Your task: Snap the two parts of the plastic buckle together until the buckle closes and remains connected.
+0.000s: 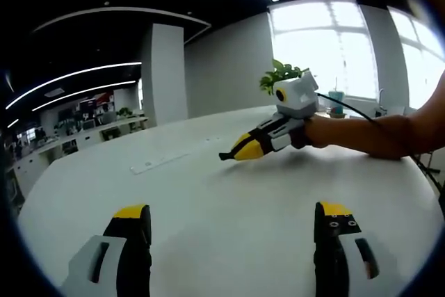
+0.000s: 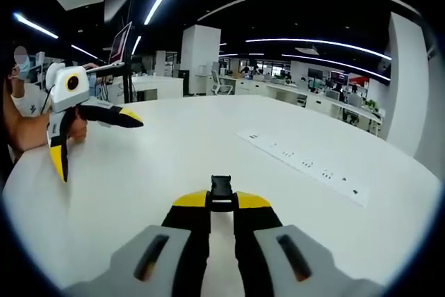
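Step in hand: I judge this as the start of the mating step. My right gripper (image 2: pixel 221 208) is clenched on one black buckle part (image 2: pixel 221 193), which pokes out from between the yellow tips; the other part is not in my grasp.
Right gripper: seen from my left gripper view, it (image 1: pixel 233 152) rests low over the middle of the worktop (image 1: pixel 208 199), tips pressed together around something dark and small.
Left gripper: released, jaws spread wide apart with nothing between them (image 1: pixel 233 224). From the right gripper view it (image 2: pixel 97 133) hangs above the worktop's left edge, one jaw pointing forward and the other drooping down.
Second buckle part: I cannot find it on the worktop; it may be hidden or too small to tell.
Next move: my guess is that the left gripper must pick up the mate, then bring it nose to nose with the held part and push straight in until it catches. The alignment will need care, since the held piece is small and only its end sticks out.
Count: two grippers; one buckle part that I can see; one long flat socket strip (image 2: pixel 306 165) set into the worktop towards its right side; one potted plant (image 1: pixel 280 74) at the far edge.
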The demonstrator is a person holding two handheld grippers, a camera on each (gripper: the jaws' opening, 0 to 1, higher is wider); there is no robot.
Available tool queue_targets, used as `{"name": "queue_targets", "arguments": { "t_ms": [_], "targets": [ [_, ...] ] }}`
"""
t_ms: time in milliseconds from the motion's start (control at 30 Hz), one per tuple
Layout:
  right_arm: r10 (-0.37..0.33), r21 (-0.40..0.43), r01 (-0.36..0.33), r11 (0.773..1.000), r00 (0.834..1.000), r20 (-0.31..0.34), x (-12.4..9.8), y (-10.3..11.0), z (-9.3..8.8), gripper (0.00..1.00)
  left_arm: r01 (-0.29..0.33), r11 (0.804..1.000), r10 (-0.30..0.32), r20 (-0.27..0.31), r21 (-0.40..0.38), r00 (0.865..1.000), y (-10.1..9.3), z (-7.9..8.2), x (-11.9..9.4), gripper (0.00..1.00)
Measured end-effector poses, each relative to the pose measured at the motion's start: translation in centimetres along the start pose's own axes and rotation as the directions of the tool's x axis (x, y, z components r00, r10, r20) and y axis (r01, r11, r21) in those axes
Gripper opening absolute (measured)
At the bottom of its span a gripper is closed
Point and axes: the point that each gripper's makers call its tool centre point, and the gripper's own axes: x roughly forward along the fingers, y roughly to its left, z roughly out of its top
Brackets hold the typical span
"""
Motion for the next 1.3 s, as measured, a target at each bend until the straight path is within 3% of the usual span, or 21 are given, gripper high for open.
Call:
{"name": "queue_targets", "arguments": {
  "t_ms": [1300],
  "targets": [
    [0.003, 0.010, -0.003, 1.000, 1.000, -0.002, 2.8, -2.7, 0.5, 0.10, 0.028, 1.000, -0.028, -0.017, 0.002, 0.999, -0.5, -0.3, 0.2, 0.99]
  ]
}}
